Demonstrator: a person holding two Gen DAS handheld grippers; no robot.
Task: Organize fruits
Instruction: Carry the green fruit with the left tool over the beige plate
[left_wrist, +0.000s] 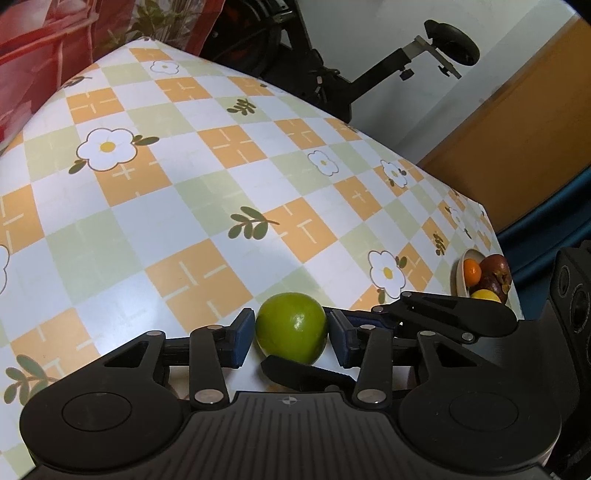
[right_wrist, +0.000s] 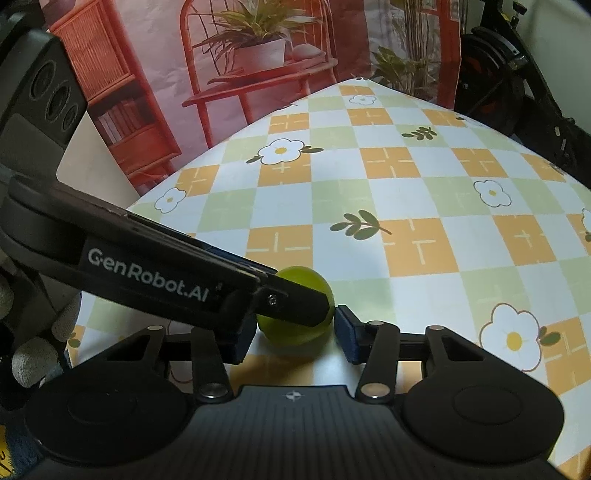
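A green round fruit (left_wrist: 291, 326) sits between the blue pads of my left gripper (left_wrist: 291, 334), which touch it on both sides. In the right wrist view the same fruit (right_wrist: 295, 325) lies between the pads of my right gripper (right_wrist: 295, 328), with a small gap at the right pad. The left gripper's finger (right_wrist: 291, 301) crosses over the fruit there. The right gripper's fingers (left_wrist: 306, 373) cross the left wrist view around the fruit. A bowl (left_wrist: 461, 275) at the table's right edge holds an orange, dark purple fruits and a yellow fruit.
The table wears a checked cloth (left_wrist: 221, 184) with flowers. A red printed backdrop (right_wrist: 221, 74) hangs behind it. A black exercise bike (left_wrist: 332, 74) stands past the far edge.
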